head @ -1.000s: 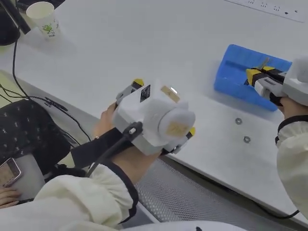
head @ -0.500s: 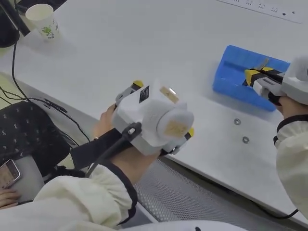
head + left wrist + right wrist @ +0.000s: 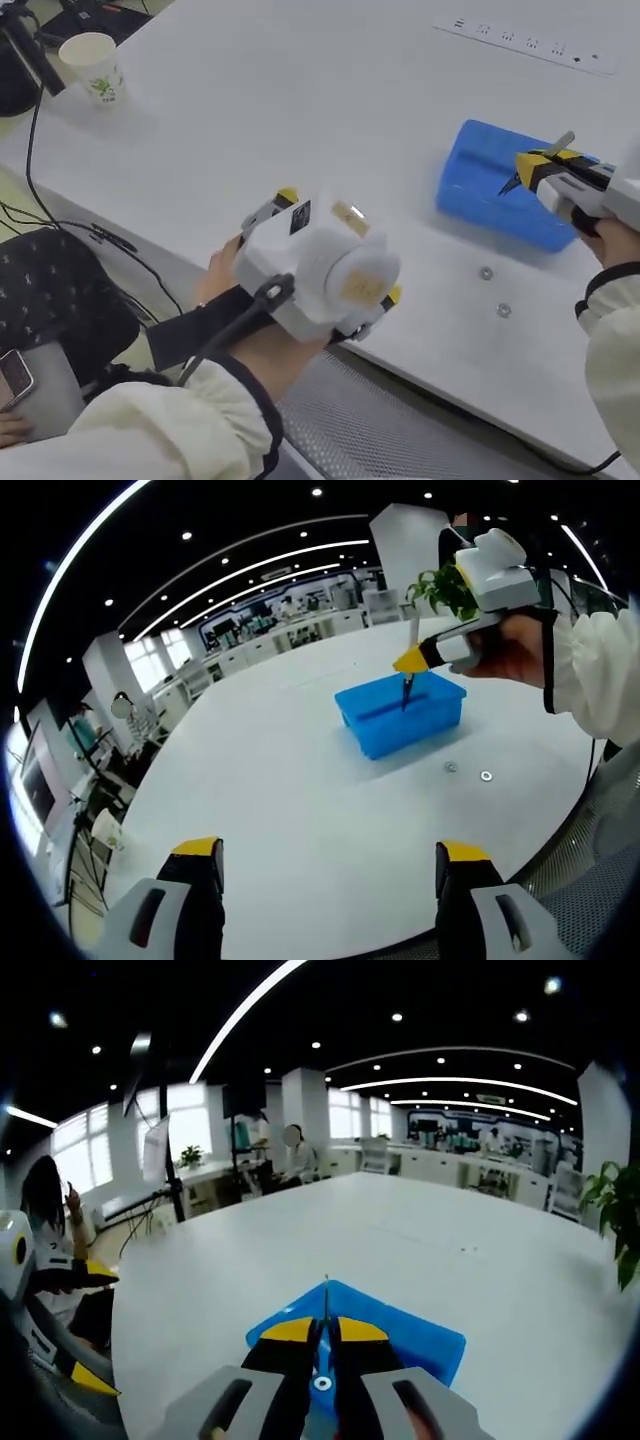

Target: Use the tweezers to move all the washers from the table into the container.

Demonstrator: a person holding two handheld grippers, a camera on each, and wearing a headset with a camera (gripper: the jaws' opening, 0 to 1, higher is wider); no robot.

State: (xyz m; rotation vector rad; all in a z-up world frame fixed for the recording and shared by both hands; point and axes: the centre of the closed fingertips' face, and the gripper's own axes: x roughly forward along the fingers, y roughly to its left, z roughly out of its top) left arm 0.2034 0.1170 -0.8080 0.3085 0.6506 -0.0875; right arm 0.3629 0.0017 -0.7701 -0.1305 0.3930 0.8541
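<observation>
The left gripper [image 3: 340, 245] hangs over the table's [image 3: 250, 100] near edge, jaws wide apart, with nothing between them. In the left gripper view the same jaws rise with bare tabletop between them [image 3: 330, 850].

Farther in, two washers [image 3: 486, 273] [image 3: 503, 311] lie on the table near each other, just beside the container's near side and outside it; the left gripper view shows the pair too [image 3: 451, 767] [image 3: 486, 776].

Behind them sits the blue container [image 3: 480, 185], an open shallow tub [image 3: 400, 715]. What lies inside it cannot be made out.

Over the container, the right gripper [image 3: 540, 170] is clamped on the tweezers [image 3: 560, 143], jaws pressed nearly together around them [image 3: 325, 1335]. The tweezers [image 3: 406, 692] point down into the tub; whether their tips touch it or carry a washer is too small to tell.
</observation>
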